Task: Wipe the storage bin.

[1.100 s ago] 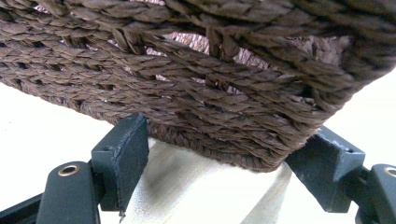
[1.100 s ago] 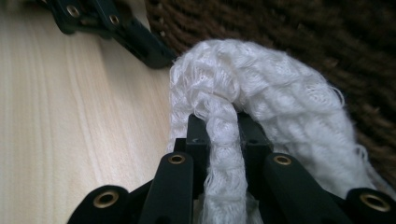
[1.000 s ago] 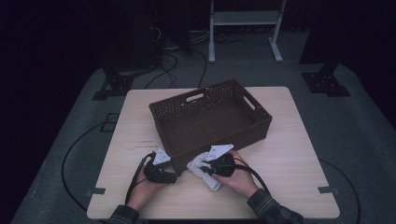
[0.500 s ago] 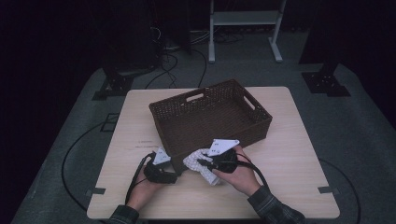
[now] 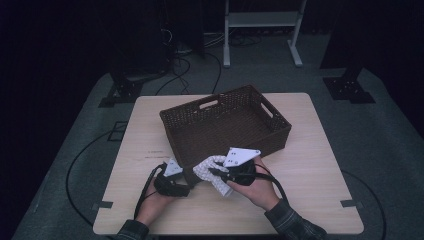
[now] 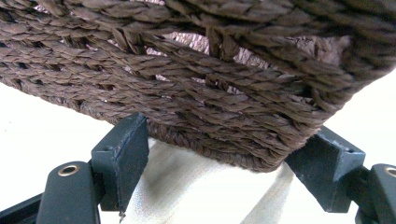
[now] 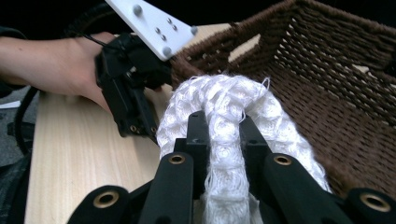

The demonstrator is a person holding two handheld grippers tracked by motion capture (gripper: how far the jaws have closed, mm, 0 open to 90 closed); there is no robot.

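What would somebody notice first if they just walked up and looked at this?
Probably the big brown woven basket in the middle of the wooden table, open on top. Next, the white knitted cloth at the basket's near side, pinched in the right hand-held gripper, with a loop of it arching up over the jaws. The left hand-held gripper sits open right against the basket's corner.

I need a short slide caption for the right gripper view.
Right gripper clamps white cloth beside wicker basket.

Rough woven wicker basket [image 5: 227, 122], knitted white cloth [image 7: 224, 109], smooth pale wood table [image 5: 310, 165].
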